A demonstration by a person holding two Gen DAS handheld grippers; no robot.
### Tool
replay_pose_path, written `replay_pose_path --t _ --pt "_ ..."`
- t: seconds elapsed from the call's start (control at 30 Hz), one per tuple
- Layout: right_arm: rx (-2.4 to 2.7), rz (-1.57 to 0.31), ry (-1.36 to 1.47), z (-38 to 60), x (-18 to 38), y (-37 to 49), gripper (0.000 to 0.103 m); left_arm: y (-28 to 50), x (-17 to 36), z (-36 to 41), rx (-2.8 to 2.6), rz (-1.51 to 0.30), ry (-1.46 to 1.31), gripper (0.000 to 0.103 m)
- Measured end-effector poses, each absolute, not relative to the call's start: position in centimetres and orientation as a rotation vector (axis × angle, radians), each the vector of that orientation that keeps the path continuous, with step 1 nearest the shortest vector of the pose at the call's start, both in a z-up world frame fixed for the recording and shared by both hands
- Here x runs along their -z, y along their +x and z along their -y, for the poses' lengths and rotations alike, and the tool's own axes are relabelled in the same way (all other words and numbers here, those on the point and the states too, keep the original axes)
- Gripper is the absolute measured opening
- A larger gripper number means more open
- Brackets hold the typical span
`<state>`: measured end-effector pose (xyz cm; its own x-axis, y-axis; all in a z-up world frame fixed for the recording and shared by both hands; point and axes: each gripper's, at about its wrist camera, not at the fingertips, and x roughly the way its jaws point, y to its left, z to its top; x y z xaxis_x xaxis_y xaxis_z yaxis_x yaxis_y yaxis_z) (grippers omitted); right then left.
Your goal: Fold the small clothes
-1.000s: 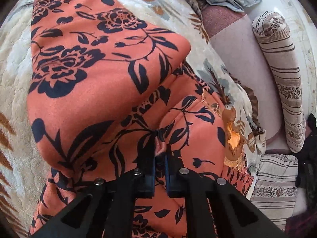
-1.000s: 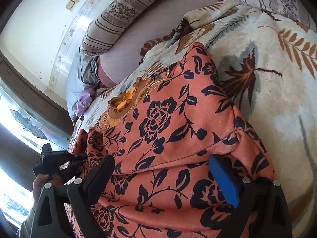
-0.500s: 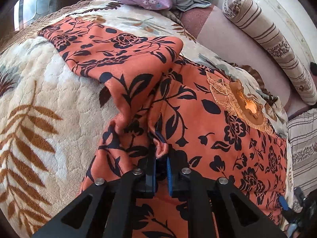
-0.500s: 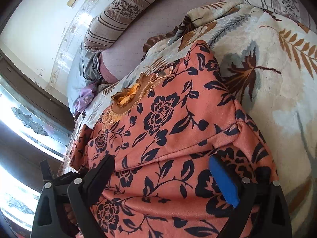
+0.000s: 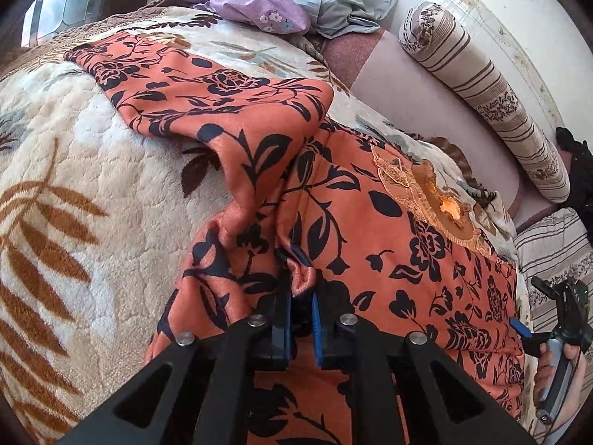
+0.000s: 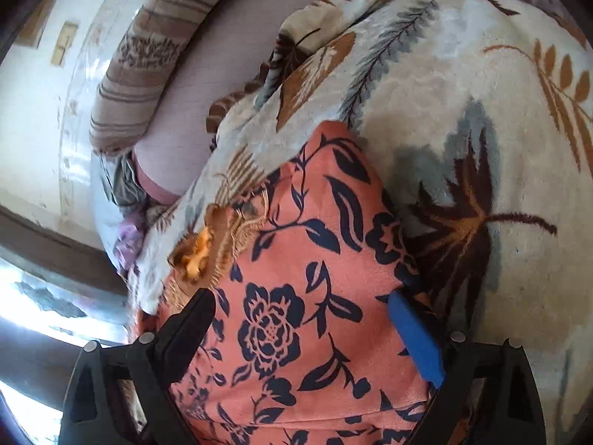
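Note:
An orange garment with dark navy flowers lies on a cream leaf-patterned blanket. It has a gold embroidered neckline. My left gripper is shut on a bunched fold of the garment near its middle, and a sleeve trails away to the upper left. My right gripper is open, its jaws wide apart over the garment near the neckline. It also shows at the right edge of the left wrist view, held in a hand.
A striped bolster pillow lies along the white wall. Grey and lilac clothes are heaped at the bed's far end. A mauve sheet shows beside the blanket. A striped cushion is on the right.
My left gripper has carried its pinched fold down onto the garment, so the cloth now lies flatter. My right gripper has moved closer over the garment, still open.

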<state>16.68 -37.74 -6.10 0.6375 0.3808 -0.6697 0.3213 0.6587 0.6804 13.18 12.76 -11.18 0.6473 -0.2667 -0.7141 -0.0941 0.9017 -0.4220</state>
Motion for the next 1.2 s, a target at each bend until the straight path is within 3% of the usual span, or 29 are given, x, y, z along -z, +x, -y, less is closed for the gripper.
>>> replay_pose_path --t 0.1,0.27,0.43,0.57,0.63,0.83,0.93,1.0,1.07,1.2 --pt "-0.092 -0.868 0.764 36.4 3.8 17.3 0.097 13.3 11.2 -12.6 0.101 -0.868 -0.448 0.011" --pt "0.023 -0.936 0.769 38.0 7.0 19.5 0.097 13.5 11.6 -13.0 0.128 -0.861 -0.492 0.011" --pt "0.007 -0.859 0.671 35.5 2.6 15.6 0.097 13.3 11.9 -13.9 0.161 -0.847 -0.561 0.011" --pt "-0.102 -0.893 0.568 33.0 3.7 11.1 0.097 13.2 11.8 -13.7 0.163 -0.844 -0.563 0.011" --pt "-0.07 -0.95 0.616 34.3 6.8 9.9 0.095 13.2 11.7 -13.6 0.161 -0.845 -0.56 0.011" --pt "-0.129 -0.793 0.729 36.5 4.0 7.2 0.097 13.4 11.8 -13.4 0.15 -0.852 -0.545 0.011" --pt "-0.035 -0.858 0.812 38.6 7.4 7.7 0.096 13.5 11.7 -13.3 0.145 -0.858 -0.541 0.011" --pt "-0.035 -0.778 0.859 39.1 6.5 6.8 0.095 13.8 11.4 -13.1 0.138 -0.875 -0.533 0.011" --pt "-0.079 -0.742 0.81 38.4 4.5 6.3 0.095 14.1 10.3 -12.7 0.149 -0.944 -0.498 0.017" --pt "-0.068 -0.749 0.726 37.3 4.1 6.2 0.096 12.2 6.7 -15.8 0.246 -0.95 -0.785 0.089"
